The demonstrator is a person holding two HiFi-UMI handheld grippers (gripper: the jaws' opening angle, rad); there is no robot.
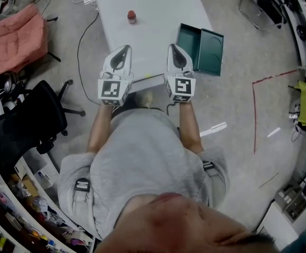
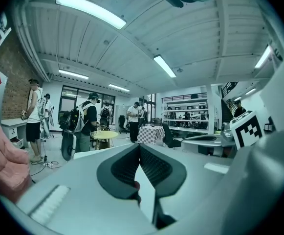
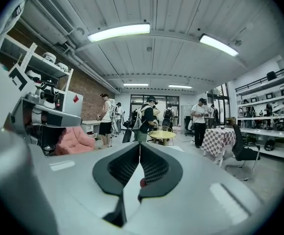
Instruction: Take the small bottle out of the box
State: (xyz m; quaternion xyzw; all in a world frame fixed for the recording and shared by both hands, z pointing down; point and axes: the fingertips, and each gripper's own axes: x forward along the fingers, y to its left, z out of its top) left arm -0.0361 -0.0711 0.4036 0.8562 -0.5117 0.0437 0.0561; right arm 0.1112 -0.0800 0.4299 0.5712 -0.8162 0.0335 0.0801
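Observation:
A small bottle [image 1: 131, 17] with a red cap stands alone on the white table [image 1: 153, 9], far from me. The green box [image 1: 189, 40] lies open at the table's right edge, lid [image 1: 211, 46] folded out, and its inside looks empty. My left gripper [image 1: 123, 50] and right gripper [image 1: 174, 48] hover side by side over the table's near edge, both shut with nothing held. The right one is just left of the box. In the left gripper view the jaw tips [image 2: 140, 147] meet; a speck of the red cap [image 2: 137, 184] shows below. The right gripper [image 3: 140, 145] looks the same.
A black office chair [image 1: 34, 120] and a pink cushion [image 1: 13, 33] stand left of me. Cables trail on the floor by the table's left side. Red tape lines [image 1: 254, 107] mark the floor at right. Several people stand near a yellow round table [image 3: 162, 135] far off.

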